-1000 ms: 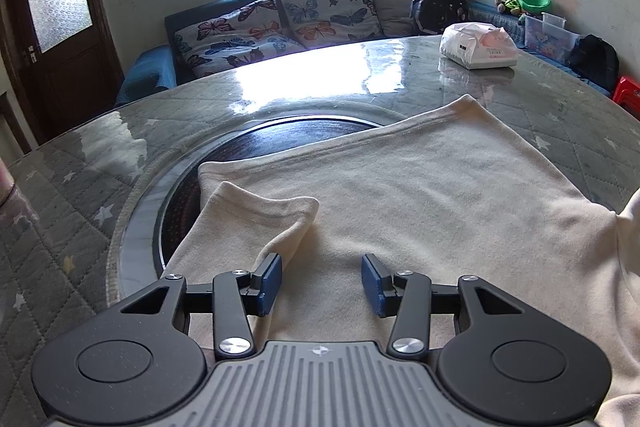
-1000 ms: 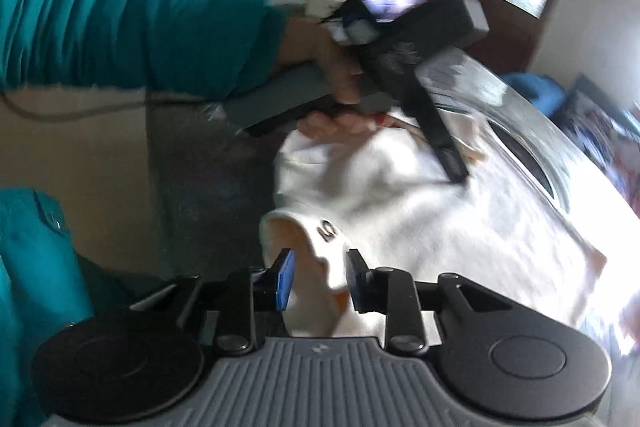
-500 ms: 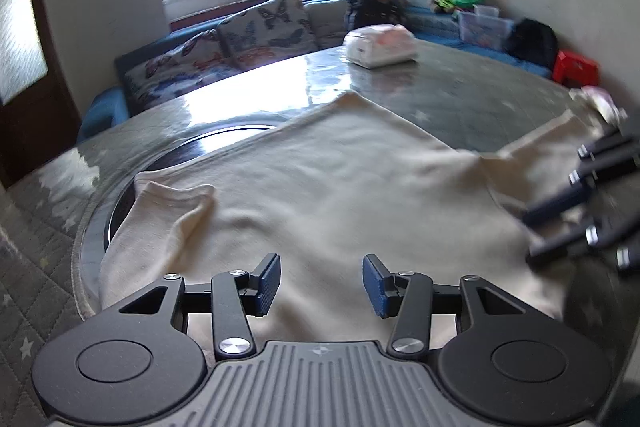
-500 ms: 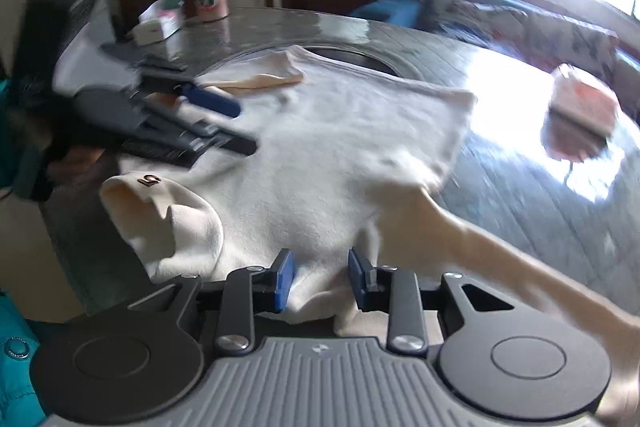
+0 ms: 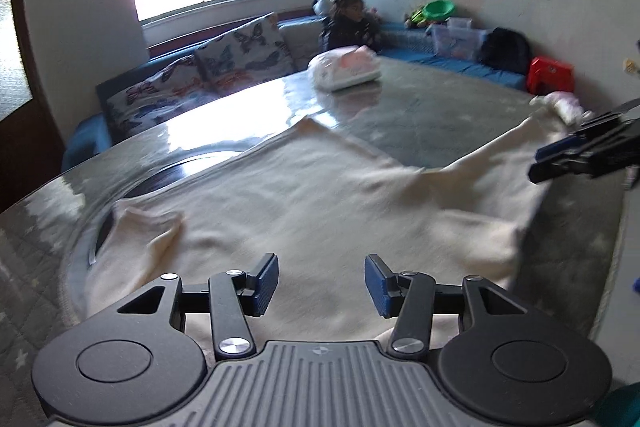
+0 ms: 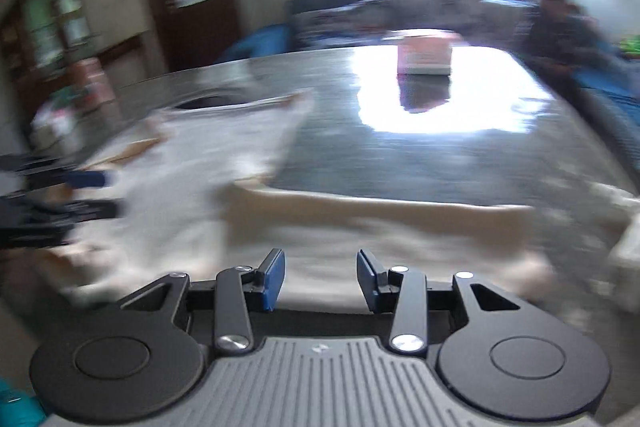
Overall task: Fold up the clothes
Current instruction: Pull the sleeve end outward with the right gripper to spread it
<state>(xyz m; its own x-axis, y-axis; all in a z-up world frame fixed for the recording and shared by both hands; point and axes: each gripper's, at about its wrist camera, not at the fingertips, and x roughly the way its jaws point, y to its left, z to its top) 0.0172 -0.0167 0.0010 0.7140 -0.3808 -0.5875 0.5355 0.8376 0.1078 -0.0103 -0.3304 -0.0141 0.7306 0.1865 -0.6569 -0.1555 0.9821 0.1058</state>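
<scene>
Left wrist view: cream garment (image 5: 320,203) on glossy table (image 5: 440,107), sofa (image 5: 224,67) behind; both jaws open, widening, empty.

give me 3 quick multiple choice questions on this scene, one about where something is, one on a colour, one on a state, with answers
1. Where is the white and pink pack?
A. on the far part of the table, beyond the garment
B. on top of the garment
C. between the left gripper's jaws

2. What colour is the garment spread on the table?
A. dark blue
B. cream
C. red

3. How does the left gripper stand?
A. shut on a sleeve
B. shut on nothing
C. open, nothing pinched between its pads

Answers:
1 A: the pack sits on bare glossy tabletop past the garment's far edge.
2 B: the cloth is pale cream throughout.
3 C: the blue pads stand apart above the garment, with no cloth clamped between them.
</scene>
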